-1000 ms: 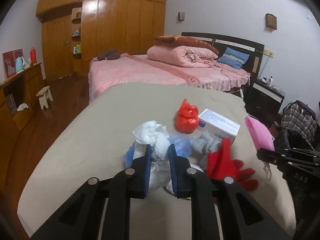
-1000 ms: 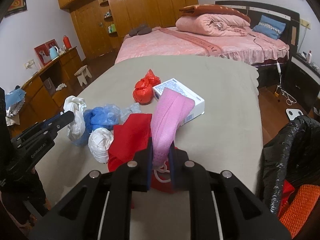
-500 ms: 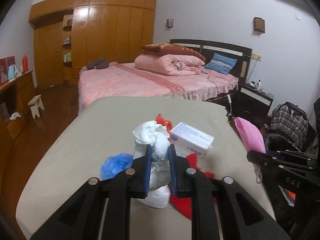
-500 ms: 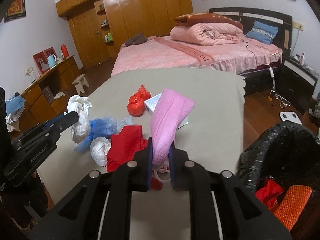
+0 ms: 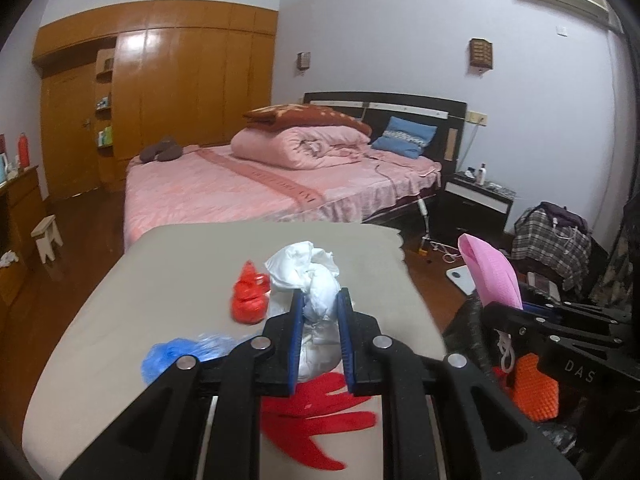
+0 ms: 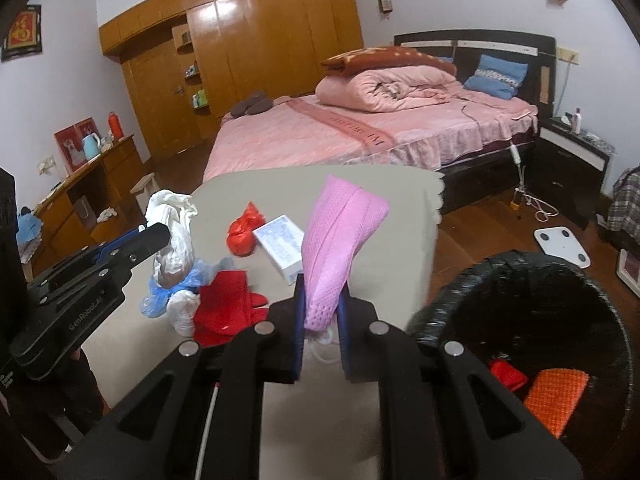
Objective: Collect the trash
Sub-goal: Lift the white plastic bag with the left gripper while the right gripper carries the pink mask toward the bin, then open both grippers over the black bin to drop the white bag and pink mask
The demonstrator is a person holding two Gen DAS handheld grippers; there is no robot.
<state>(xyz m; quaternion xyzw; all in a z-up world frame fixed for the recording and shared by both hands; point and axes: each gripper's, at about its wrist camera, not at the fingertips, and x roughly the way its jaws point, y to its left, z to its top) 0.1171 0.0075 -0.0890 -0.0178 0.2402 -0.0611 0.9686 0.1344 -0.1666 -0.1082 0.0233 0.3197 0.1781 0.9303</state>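
Note:
My left gripper (image 5: 320, 300) is shut on a crumpled white plastic bag (image 5: 308, 270), lifted above the beige table (image 5: 168, 280). The same white bag (image 6: 174, 216) hangs from that gripper at the left of the right wrist view. My right gripper (image 6: 322, 300) is shut on a pink mesh cloth (image 6: 340, 232) with a white cord hanging below, held up beside a black-lined trash bin (image 6: 528, 320). The pink cloth (image 5: 490, 272) also shows at the right of the left wrist view. On the table lie a red bag (image 6: 242, 234), a white box (image 6: 282, 246), a blue bag (image 5: 180, 354), a red glove (image 5: 320, 412) and a white wad (image 6: 184, 310).
The bin holds a red scrap (image 6: 508, 374) and an orange mesh piece (image 6: 556, 398). Beyond the table stand a pink bed (image 6: 360, 132), a wooden wardrobe (image 6: 260, 48) and a nightstand (image 6: 576, 148). A white scale (image 6: 562, 246) lies on the wood floor.
Both grippers have risen and swung right with their loads. The white bag now hangs clear of the pile, and the pink cloth has come next to the bin, which now fills the lower right.

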